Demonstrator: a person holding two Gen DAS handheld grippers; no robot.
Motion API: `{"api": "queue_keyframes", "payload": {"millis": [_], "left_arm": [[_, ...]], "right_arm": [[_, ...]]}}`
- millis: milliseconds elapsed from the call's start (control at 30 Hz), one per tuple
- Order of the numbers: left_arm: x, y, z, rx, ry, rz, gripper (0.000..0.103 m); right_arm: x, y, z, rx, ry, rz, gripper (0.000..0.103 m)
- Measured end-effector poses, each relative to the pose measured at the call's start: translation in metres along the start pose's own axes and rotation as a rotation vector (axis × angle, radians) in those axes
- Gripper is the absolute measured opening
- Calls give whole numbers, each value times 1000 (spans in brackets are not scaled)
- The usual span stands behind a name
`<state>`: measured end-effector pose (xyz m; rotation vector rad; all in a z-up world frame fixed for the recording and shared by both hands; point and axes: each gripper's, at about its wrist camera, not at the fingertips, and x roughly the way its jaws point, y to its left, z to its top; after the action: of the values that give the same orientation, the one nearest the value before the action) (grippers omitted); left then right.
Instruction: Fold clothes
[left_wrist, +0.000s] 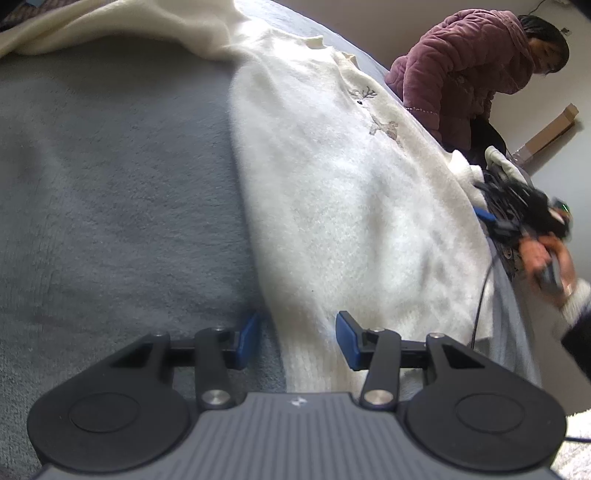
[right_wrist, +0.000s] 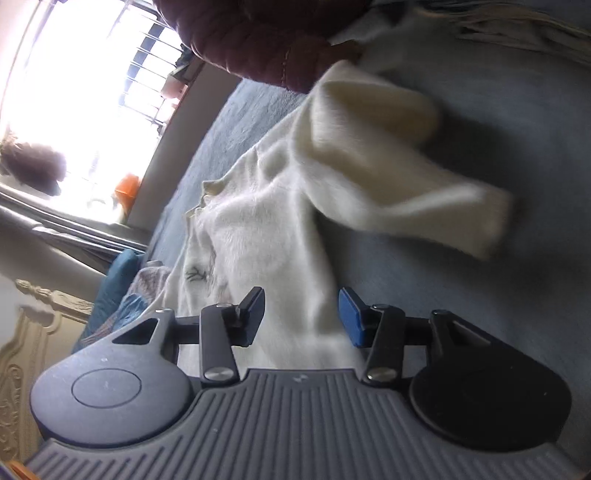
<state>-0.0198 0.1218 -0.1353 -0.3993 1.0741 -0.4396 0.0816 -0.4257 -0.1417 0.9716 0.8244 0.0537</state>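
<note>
Quick count: one white sweater (left_wrist: 332, 192) across the middle of the left wrist view, with two small grey deer motifs (left_wrist: 384, 127) toward the upper right. One grey-blue blanket (left_wrist: 110, 184) fills the left. One person in a purple padded jacket (left_wrist: 465, 62) at upper right. One cardboard box (left_wrist: 550, 129) at right edge. Two grippers: left gripper (left_wrist: 297, 338), right gripper (right_wrist: 302, 317).

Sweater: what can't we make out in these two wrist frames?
- Hem of the white sweater: left wrist view, hidden behind the open left gripper.
- Right gripper: left wrist view, motion-blurred, pose unreadable there; its own view shows the fingers open.
- Sleeve: right wrist view, blurred, cuff edge unclear.
- Window: right wrist view, overexposed, nothing readable outside.
- Deer motif: right wrist view, too small.
</note>
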Motion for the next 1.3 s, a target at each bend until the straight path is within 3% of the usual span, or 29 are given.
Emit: {"api": "queue_keyframes", "payload": {"millis": [133, 333, 400, 467, 500, 633, 700, 800, 867, 933, 1067, 1133, 1167, 1233, 1300], "left_arm": [[0, 2, -2, 29, -2, -6, 45], [0, 6, -3, 38, -1, -21, 43], [0, 7, -3, 44, 2, -22, 42], [0, 8, -3, 50, 5, -24, 39], [0, 8, -3, 53, 7, -25, 38], [-1, 10, -2, 63, 15, -27, 37], [-1, 10, -3, 61, 21, -26, 37], [-3, 9, -5, 67, 27, -20, 37], [-5, 9, -7, 67, 24, -22, 36], [-6, 9, -8, 66, 21, -23, 36], [-7, 11, -10, 55, 18, -34, 37], [-6, 12, -10, 46, 13, -44, 38], [-5, 13, -10, 42, 11, -49, 38], [-5, 14, -11, 33, 6, -58, 38], [-4, 16, -11, 16, 0, -70, 38]], "right_arm": [[40, 0, 24, 54, -7, -60, 45], [71, -5, 54, 99, -66, -52, 45], [77, -3, 62, 96, -94, -61, 39], [79, 8, 67, 5, -124, -95, 21], [78, 16, 70, -57, -138, -101, 17], [67, 59, 94, -361, -194, -121, 14], [79, 70, 103, -488, -172, -185, 14], [110, 63, 109, -589, -62, -289, 19], [119, 55, 112, -540, -35, -301, 28], [105, 48, 114, -441, -34, -252, 33], [68, 30, 105, -253, 35, -82, 57], [68, 22, 86, -250, 158, -77, 59], [66, 19, 72, -295, 207, -117, 59], [51, 18, 43, -399, 236, -137, 59], [31, 8, 20, -364, 288, -93, 58]]}}
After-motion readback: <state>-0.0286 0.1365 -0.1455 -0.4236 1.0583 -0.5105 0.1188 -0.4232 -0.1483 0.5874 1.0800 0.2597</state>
